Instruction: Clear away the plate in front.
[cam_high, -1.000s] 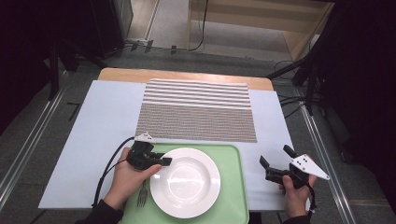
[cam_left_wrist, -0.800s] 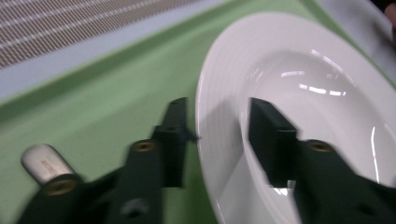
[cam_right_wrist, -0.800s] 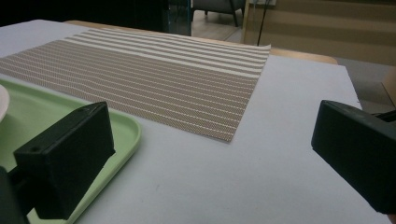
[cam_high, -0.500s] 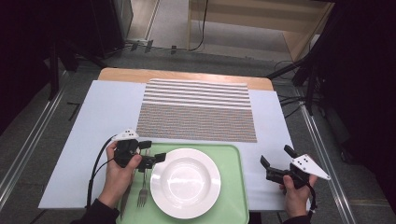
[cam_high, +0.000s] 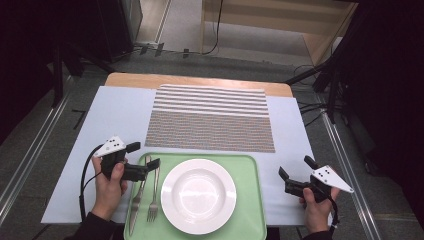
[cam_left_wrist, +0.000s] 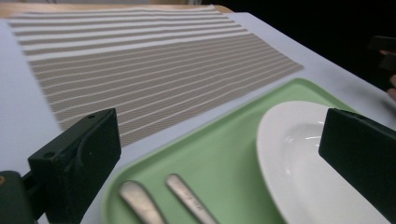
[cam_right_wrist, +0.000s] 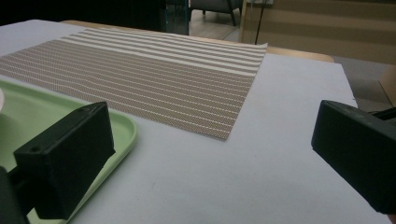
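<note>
- Two pieces of cutlery, a knife (cam_high: 138, 200) and a fork (cam_high: 154, 197), lie side by side on the left part of the green tray (cam_high: 250, 200), with their handles pointing away from the person.
- Just above those handles hangs the left gripper (cam_high: 142, 159); its jaws have just been opening, they stand wide apart, and nothing is between them.
- Next to the fork, in the middle of the tray, sits a round white plate (cam_high: 198, 196).
- Behind the tray lies a striped placemat (cam_high: 212, 117) on the pale blue table cover (cam_high: 120, 110).
- Right of the tray, well apart from the cutlery, the right gripper (cam_high: 295, 172) hangs over the cover with its jaws wide and nothing in them.
</note>
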